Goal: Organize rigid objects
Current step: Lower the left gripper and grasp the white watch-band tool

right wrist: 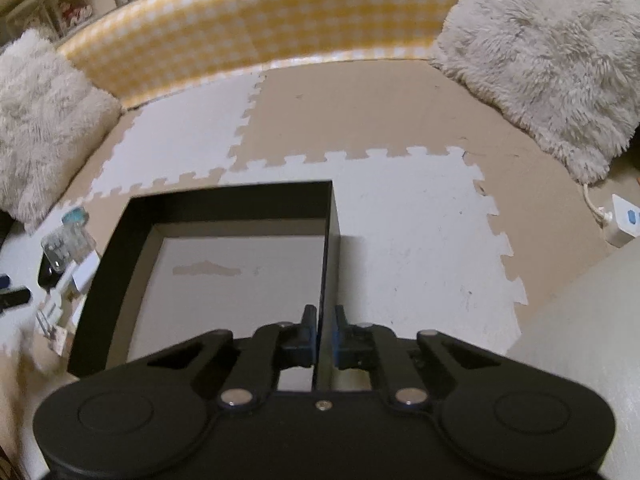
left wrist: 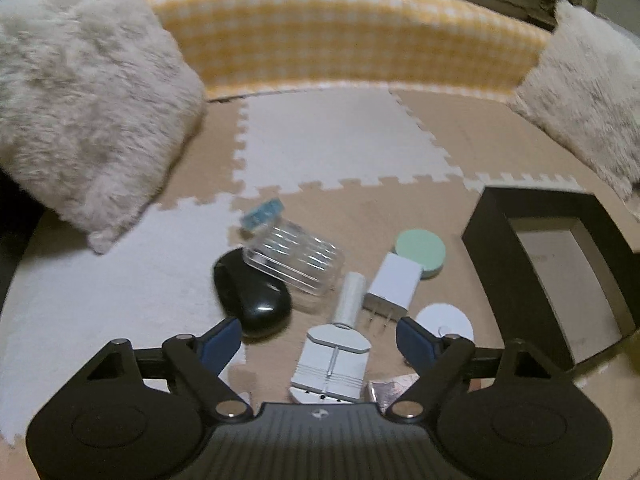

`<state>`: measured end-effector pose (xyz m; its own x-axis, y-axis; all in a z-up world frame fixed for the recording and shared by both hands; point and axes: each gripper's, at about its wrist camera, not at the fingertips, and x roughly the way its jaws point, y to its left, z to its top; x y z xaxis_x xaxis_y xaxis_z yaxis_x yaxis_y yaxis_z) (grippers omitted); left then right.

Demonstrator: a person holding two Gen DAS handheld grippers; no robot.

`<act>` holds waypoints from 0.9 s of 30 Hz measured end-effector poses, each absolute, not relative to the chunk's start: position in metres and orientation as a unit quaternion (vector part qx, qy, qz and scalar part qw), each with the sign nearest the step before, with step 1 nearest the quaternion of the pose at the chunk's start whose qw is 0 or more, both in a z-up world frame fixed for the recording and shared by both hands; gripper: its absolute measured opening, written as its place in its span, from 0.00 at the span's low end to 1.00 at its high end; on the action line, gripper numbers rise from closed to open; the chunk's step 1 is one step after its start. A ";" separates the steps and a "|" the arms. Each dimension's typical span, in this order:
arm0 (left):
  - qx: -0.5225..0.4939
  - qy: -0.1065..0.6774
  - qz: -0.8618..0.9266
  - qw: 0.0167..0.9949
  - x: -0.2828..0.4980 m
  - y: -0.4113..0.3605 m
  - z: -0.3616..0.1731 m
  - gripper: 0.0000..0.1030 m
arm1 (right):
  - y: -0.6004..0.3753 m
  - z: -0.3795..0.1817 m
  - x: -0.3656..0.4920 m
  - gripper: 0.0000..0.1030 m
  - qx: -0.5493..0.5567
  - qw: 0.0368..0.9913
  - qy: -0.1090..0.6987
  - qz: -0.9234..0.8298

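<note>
In the left wrist view my left gripper is open and empty, with a white watch-link tool lying between its fingers. Beyond it lie a white charger plug, a green round case, a clear plastic case with a blue cap, a black oval case and a white disc. The black box stands open to the right. In the right wrist view my right gripper is shut on the right wall of the black box.
Foam puzzle mats cover the floor. Fluffy pillows sit at both sides against a yellow checked bumper. A white power adapter with cord lies at the far right. A crumpled foil scrap lies near the left gripper.
</note>
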<state>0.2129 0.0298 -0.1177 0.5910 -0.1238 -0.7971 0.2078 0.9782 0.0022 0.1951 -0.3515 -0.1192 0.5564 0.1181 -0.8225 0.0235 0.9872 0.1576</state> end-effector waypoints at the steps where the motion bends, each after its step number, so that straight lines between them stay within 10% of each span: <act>1: 0.052 0.446 -0.098 0.888 0.214 0.029 -0.121 0.82 | -0.353 -0.118 0.197 0.03 0.076 0.880 0.468 0.027; 27: 0.031 0.524 -0.095 0.846 0.230 0.025 -0.155 0.48 | -0.352 -0.117 0.201 0.03 0.061 0.886 0.459 0.026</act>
